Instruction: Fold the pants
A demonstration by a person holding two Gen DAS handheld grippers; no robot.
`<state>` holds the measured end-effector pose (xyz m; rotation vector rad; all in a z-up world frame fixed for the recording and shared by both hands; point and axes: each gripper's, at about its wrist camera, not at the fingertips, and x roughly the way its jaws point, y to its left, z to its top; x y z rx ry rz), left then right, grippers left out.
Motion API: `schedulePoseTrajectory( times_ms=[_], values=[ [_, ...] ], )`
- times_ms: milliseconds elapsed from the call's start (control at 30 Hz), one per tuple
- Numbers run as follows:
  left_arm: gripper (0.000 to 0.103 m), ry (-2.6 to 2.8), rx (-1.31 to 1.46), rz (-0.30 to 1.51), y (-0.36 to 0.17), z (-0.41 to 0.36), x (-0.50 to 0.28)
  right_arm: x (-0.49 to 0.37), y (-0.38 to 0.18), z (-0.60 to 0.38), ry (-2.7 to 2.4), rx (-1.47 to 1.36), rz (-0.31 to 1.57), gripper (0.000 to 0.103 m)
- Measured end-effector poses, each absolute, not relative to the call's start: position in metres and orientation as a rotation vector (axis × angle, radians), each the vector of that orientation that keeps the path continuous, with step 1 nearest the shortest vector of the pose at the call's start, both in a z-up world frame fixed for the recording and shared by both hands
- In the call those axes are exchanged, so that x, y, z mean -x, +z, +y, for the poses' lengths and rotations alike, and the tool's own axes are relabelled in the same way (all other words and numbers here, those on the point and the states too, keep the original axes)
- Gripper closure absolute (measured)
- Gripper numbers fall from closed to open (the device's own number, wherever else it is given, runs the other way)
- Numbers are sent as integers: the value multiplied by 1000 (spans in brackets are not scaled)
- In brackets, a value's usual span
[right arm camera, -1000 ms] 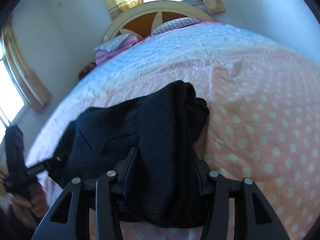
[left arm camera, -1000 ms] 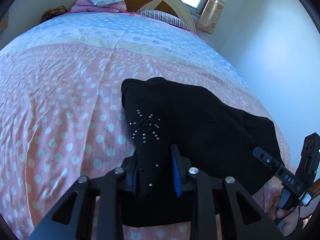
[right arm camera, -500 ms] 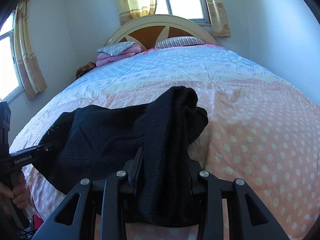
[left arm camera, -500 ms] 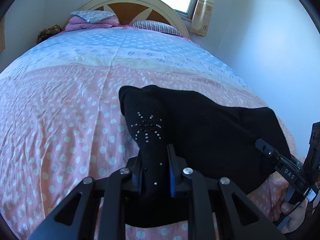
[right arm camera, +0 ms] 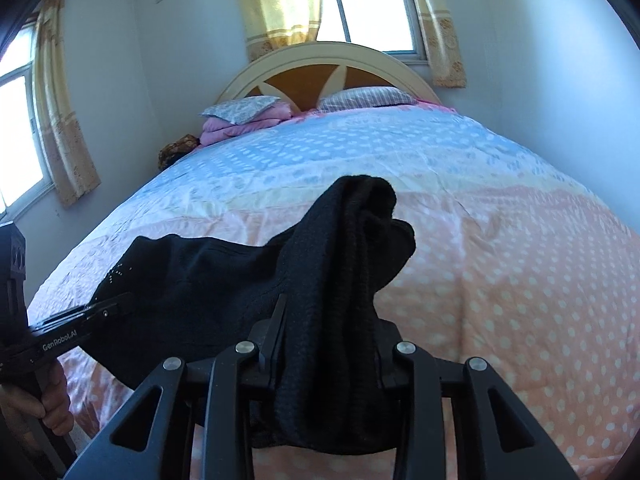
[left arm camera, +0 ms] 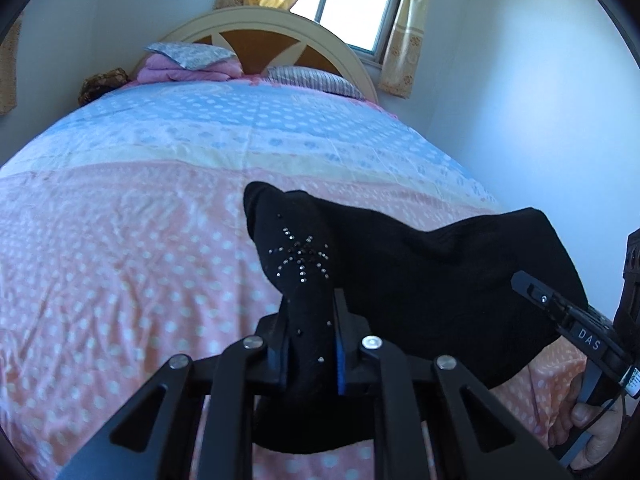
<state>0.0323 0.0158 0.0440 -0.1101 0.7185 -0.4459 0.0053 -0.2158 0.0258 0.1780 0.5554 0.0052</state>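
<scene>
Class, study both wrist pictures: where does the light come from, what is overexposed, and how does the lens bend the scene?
Left wrist view: daylight enters by the window, blown out white; the black pants lose nearly all texture, only their studs glint. Right wrist view: the window is equally washed out, the headboard backlit. Both views: fisheye bulges the bed and darkens the corners.

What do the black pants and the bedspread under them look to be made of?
Pants: a soft, matte black knit, judging by the ribbed weave at the right gripper; small shiny studs form a starburst near the left gripper. Bedspread: thin woven cloth, probably cotton, smooth and finely creased, printed with dots.
</scene>
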Motion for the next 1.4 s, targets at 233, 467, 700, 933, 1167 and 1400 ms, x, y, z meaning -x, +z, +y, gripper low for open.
schedulePoseTrajectory(
  times_ms=[233, 467, 700, 933, 1167, 1400],
  values=[
    [87, -296, 100, 667, 56, 70, -49, -42, 41, -153, 128, -148, 528, 70],
    [87, -131, 100, 606, 69, 132, -72, -92, 61, -77, 266, -112, 485, 70],
    [87, -1, 86, 550, 78, 175, -87, -132, 79, -8, 368, -86, 431, 70],
    [87, 62, 83, 524, 77, 196, -103, -164, 84, 26, 398, -91, 415, 70],
    [87, 145, 40, 606, 44, 217, -141, -219, 49, 54, 400, -91, 517, 70],
    [75, 167, 90, 842, -20, 235, -168, -268, -21, 74, 326, -25, 760, 69]
  ],
)
